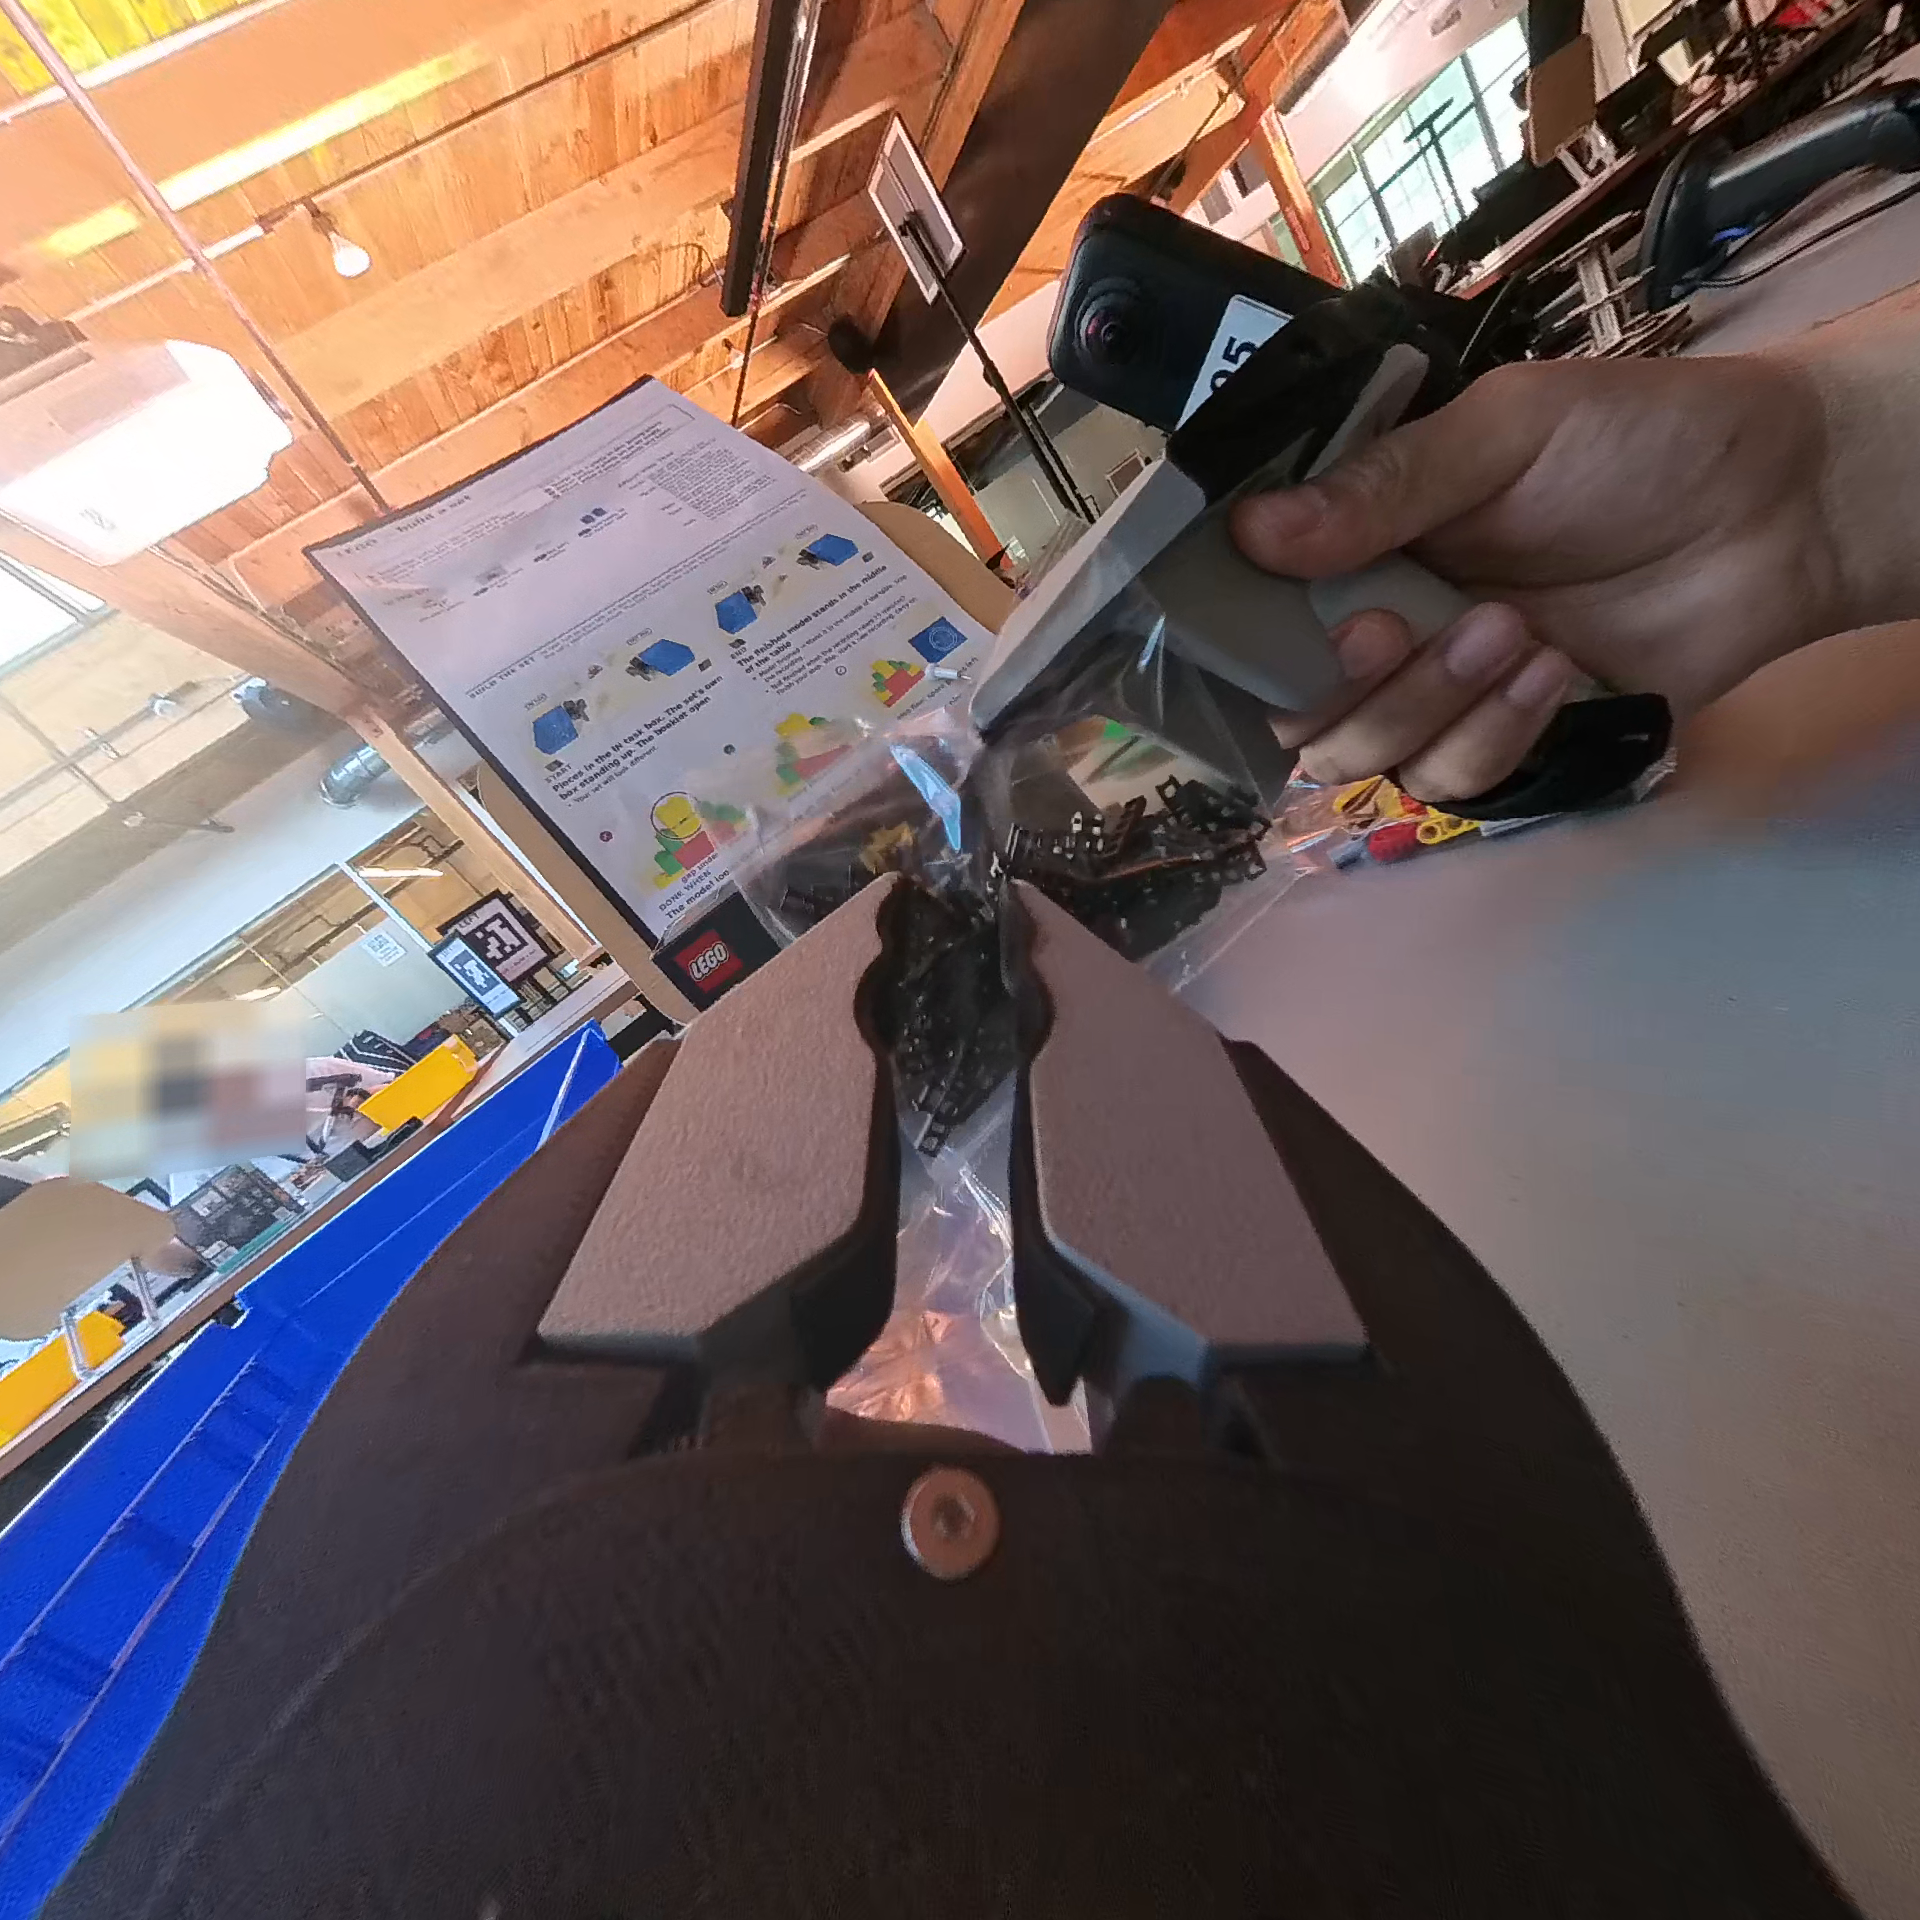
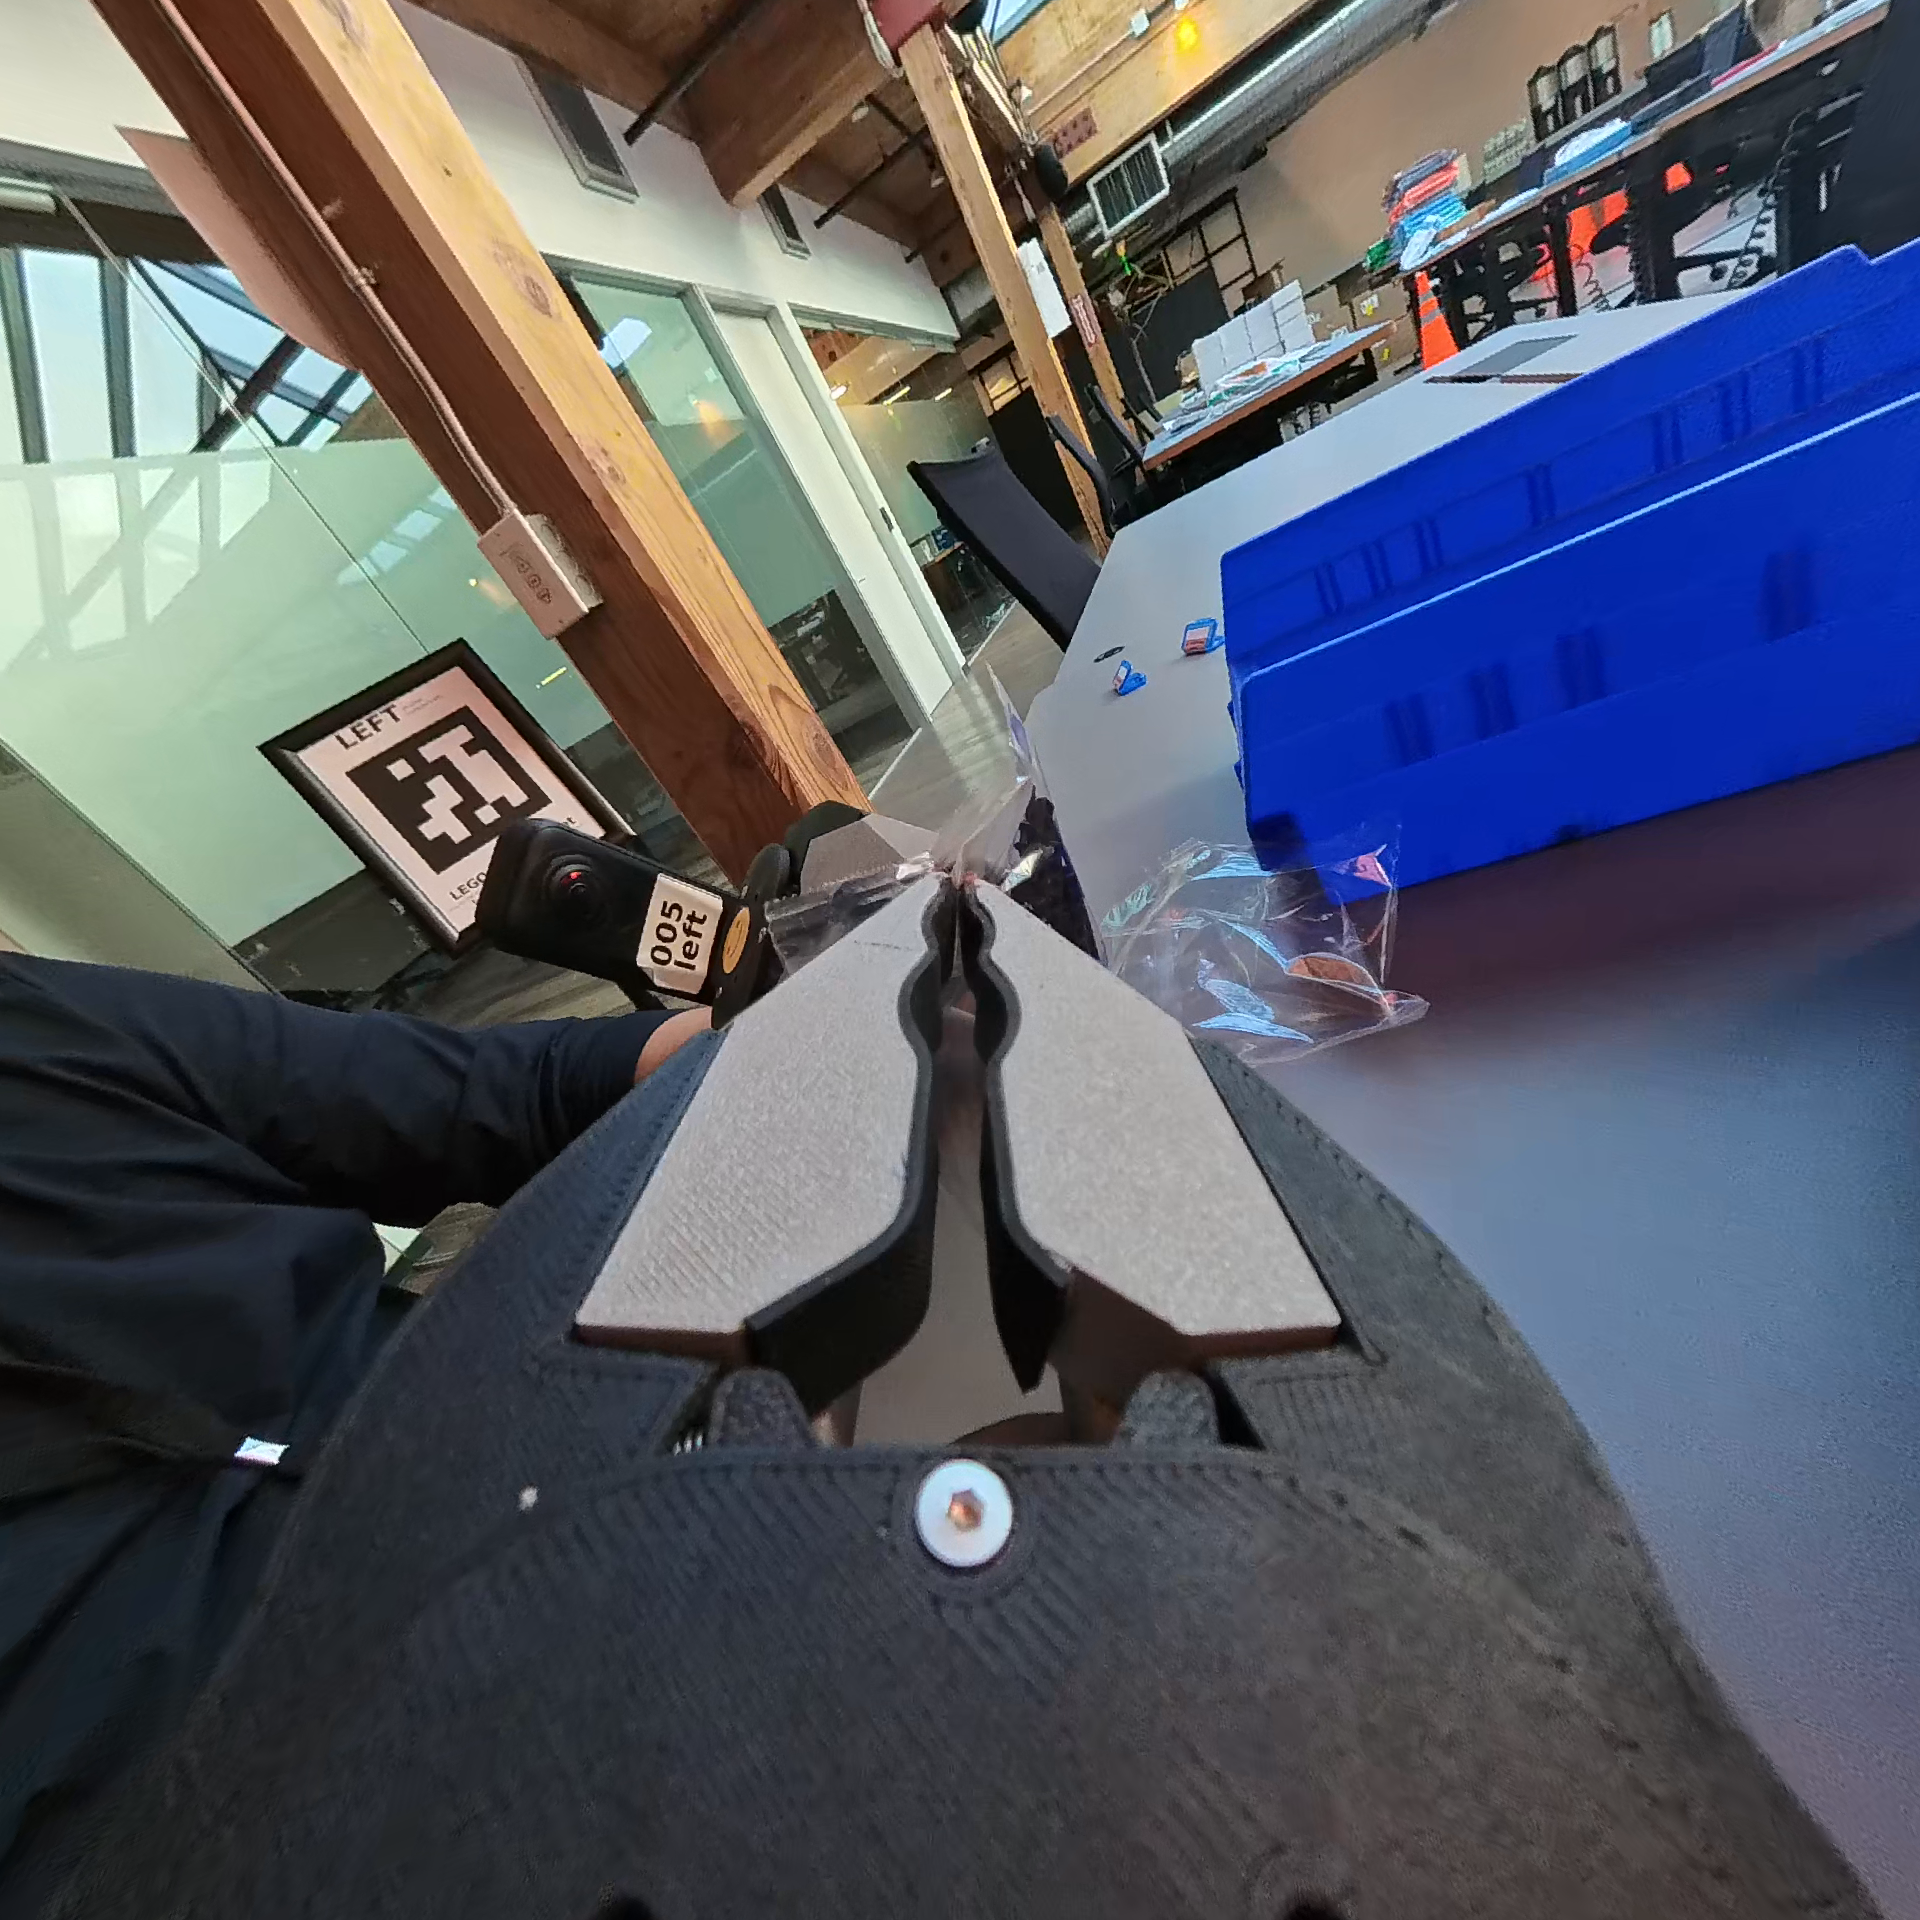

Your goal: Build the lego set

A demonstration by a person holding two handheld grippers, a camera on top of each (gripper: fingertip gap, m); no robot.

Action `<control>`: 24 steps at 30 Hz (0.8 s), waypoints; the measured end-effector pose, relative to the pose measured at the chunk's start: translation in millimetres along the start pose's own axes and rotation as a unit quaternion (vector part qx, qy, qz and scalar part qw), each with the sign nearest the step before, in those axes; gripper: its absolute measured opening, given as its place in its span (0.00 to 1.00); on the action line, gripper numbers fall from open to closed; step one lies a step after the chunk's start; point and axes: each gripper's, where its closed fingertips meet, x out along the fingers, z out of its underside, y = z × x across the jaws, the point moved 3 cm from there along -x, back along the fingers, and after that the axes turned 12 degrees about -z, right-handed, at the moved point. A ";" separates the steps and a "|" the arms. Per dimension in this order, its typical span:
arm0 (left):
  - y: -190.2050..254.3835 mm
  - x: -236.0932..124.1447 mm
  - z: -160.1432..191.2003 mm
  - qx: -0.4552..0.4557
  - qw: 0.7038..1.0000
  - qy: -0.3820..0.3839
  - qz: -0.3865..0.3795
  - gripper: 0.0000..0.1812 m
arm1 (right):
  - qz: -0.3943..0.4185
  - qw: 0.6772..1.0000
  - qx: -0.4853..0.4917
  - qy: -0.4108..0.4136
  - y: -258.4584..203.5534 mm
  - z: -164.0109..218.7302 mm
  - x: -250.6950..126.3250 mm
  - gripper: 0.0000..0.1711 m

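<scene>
Parts bag between both hand-held grippers' jaws

Clear plastic bag of small black Lego pieces, sealed state not discernible, stretched above the surface, pinched at opposite edges; second clear bag, crumpled, lying on the surface; loose red and yellow pieces beyond
</scene>
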 end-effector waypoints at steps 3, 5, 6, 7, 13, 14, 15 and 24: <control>-0.4 0.1 0.0 -0.001 1.000 0.000 -0.001 0.07 | 0.000 1.000 0.000 -0.003 0.0 0.9 0.9 0.00; -0.6 0.0 0.0 -0.002 1.000 0.000 -0.001 0.06 | -0.001 1.000 0.000 -0.003 -0.1 0.9 1.0 0.00; -0.5 0.0 -0.1 -0.001 1.000 0.000 -0.001 0.06 | -0.001 1.000 0.001 -0.002 -0.2 0.9 1.1 0.00; -0.4 0.0 0.0 -0.001 1.000 0.000 -0.001 0.06 | -0.001 1.000 0.001 -0.002 -0.2 0.8 1.1 0.00; -2.9 0.1 -0.1 -0.010 1.000 -0.001 -0.004 0.05 | -0.006 1.000 0.001 -0.001 -0.6 1.3 2.3 0.00; -4.1 0.3 0.0 -0.014 1.000 -0.002 -0.006 0.05 | -0.006 1.000 0.002 -0.001 0.0 1.9 2.4 0.00; -5.1 0.4 0.2 -0.018 1.000 -0.003 -0.008 0.05 | -0.006 1.000 0.003 -0.002 0.3 2.3 2.7 0.00; -5.4 0.1 -0.1 -0.020 1.000 -0.001 -0.007 0.05 | -0.002 1.000 -0.010 -0.007 -2.0 2.0 5.2 0.00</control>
